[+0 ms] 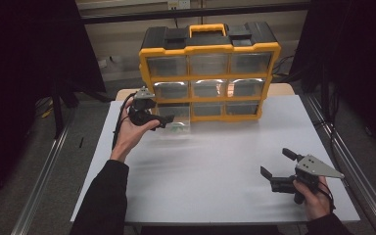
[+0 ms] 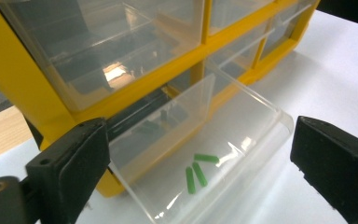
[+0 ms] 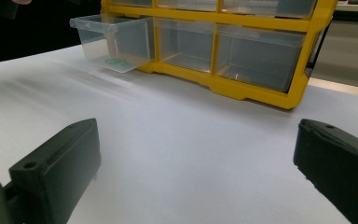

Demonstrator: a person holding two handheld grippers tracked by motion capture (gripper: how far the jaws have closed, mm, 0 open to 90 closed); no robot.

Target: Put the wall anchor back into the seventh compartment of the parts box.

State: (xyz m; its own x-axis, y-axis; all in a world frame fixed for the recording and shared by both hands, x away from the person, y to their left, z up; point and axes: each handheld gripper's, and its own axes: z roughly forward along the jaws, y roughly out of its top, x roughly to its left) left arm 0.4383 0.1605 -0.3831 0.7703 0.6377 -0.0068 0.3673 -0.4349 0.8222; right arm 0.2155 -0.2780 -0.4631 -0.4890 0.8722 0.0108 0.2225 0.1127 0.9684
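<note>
Three green pegs (image 2: 198,169) in one pulled-out clear drawer (image 2: 242,116), nine-drawer yellow organizer (image 1: 209,73), left claw (image 2: 196,158) wide, right claw (image 3: 196,163) wide, both empty

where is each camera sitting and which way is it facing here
High view: above the person's side, facing forward and down on the table; forearms, hands, both claws show.
Left gripper view: on the left claw, facing the pulled-out clear drawer with green pieces; its open jaws show.
Right gripper view: on the right claw, low over the table, facing the yellow organizer; open jaws.
All share the drawer.
</note>
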